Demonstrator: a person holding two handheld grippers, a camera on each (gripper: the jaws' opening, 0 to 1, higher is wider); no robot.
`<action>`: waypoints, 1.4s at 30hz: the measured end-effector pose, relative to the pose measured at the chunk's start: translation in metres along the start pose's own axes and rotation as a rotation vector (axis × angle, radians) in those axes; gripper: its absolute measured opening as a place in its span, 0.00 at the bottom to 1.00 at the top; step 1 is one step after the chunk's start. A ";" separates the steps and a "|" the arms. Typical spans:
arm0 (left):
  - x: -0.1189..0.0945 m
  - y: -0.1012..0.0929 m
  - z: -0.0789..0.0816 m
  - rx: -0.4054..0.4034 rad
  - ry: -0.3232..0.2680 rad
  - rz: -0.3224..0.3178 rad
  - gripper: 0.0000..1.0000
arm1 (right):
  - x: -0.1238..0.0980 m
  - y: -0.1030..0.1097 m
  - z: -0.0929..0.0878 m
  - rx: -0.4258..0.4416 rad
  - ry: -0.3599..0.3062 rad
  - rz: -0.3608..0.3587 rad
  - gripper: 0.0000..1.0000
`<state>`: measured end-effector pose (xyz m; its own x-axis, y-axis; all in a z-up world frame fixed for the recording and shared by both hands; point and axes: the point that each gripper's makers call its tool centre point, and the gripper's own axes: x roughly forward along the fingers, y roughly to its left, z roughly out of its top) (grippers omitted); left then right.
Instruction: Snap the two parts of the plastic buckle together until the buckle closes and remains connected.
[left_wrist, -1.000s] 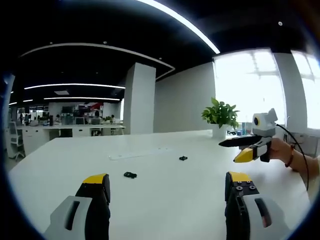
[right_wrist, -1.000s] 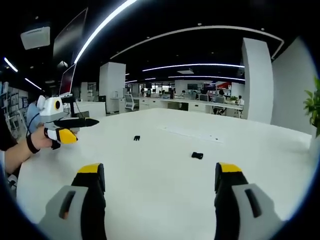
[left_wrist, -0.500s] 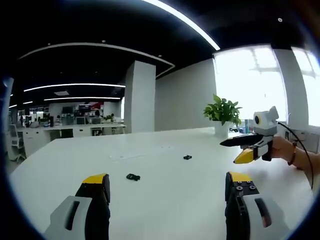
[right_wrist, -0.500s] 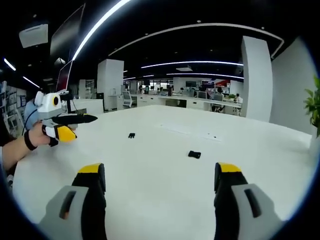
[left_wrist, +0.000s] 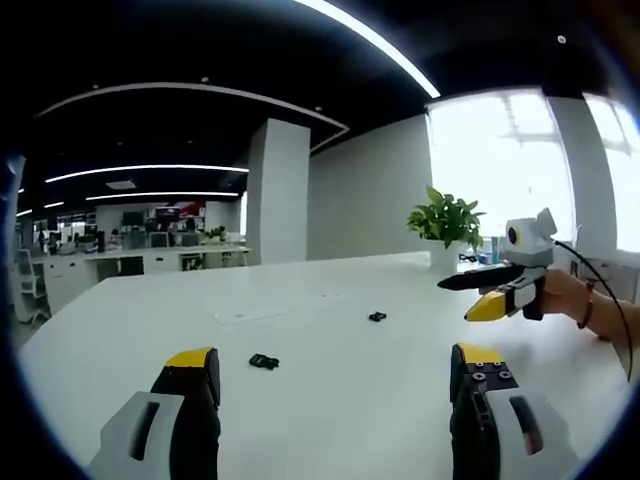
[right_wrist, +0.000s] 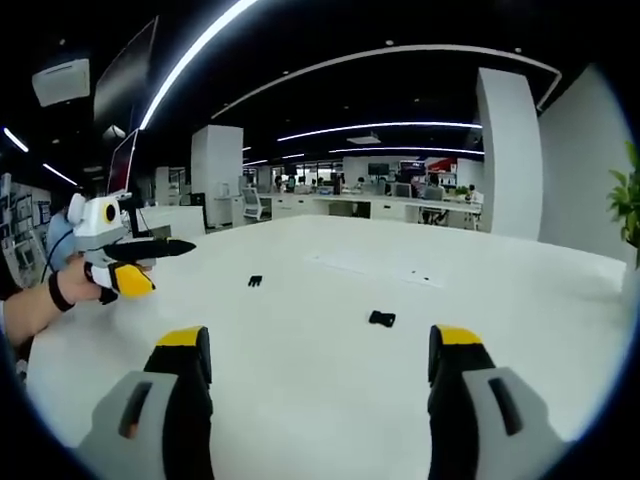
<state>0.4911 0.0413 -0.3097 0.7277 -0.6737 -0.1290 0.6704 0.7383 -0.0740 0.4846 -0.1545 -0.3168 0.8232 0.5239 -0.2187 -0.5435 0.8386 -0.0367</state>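
The two buckle parts lie well apart on the white bench (left_wrist: 330, 400).

Left gripper (left_wrist: 335, 375): jaws apart, empty. The nearer buckle part (left_wrist: 263, 361) lies ahead, toward its left jaw.

Right gripper (right_wrist: 320, 365): jaws apart, empty. The other buckle part (right_wrist: 381, 319) lies ahead, toward its right jaw, long axis crosswise.

I can read no text, label, brand or number anywhere in my two views; the red sign (right_wrist: 437, 165) far back in the office, seen from my right gripper view, is too small and blurred to make out, and the same red patch (left_wrist: 188, 210) in my left gripper view is no clearer
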 end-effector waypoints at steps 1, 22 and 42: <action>0.000 -0.003 0.001 0.002 -0.001 -0.002 0.97 | 0.001 0.001 0.001 -0.003 -0.001 0.001 0.90; 0.020 -0.006 -0.002 0.009 0.006 -0.012 0.97 | 0.020 0.001 0.008 -0.034 0.004 0.009 0.90; 0.045 0.006 -0.003 0.010 0.026 -0.025 0.97 | 0.035 -0.014 0.008 -0.026 0.021 0.002 0.88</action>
<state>0.5272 0.0154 -0.3193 0.7071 -0.6904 -0.1526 0.6895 0.7211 -0.0675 0.5222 -0.1463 -0.3166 0.8185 0.5221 -0.2397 -0.5495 0.8332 -0.0615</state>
